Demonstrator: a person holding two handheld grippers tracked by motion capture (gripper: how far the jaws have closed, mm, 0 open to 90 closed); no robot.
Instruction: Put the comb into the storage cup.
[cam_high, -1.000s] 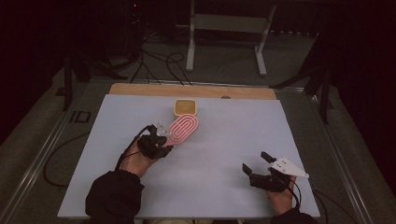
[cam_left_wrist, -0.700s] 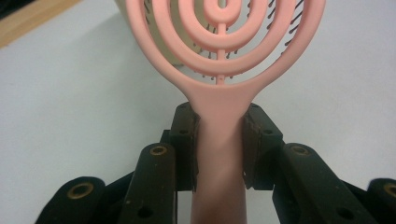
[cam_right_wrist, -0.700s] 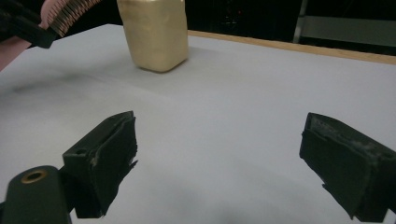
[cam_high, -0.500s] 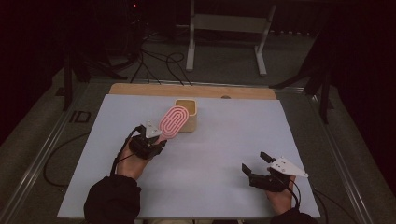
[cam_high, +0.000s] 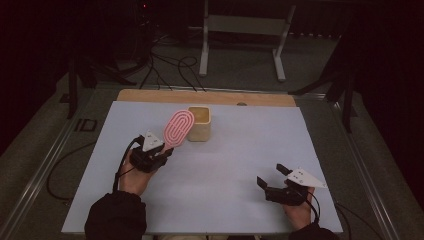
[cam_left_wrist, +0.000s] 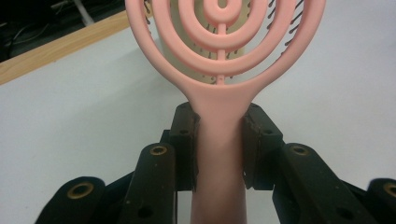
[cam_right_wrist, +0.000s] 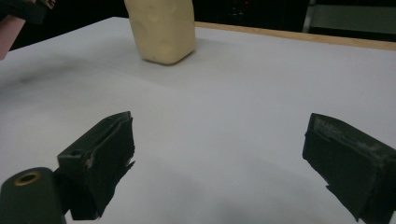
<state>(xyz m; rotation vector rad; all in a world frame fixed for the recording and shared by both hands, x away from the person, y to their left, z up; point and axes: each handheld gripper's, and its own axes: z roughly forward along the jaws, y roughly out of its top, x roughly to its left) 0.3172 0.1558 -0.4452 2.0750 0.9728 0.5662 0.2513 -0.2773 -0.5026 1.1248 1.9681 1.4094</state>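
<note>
High view shows one pink hairbrush (cam_high: 178, 128), one cream container (cam_high: 200, 123) and two grippers on one white table (cam_high: 235, 155). Left gripper (cam_high: 159, 154) clamps the brush handle, the brush head raised just beside the container's left side. Right gripper (cam_high: 270, 176) rests well apart from the container, jaws spread, nothing between them.

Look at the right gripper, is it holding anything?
No, the right gripper has its jaws wide apart with bare white table between them; the pink brush is clamped in the left gripper.
</note>
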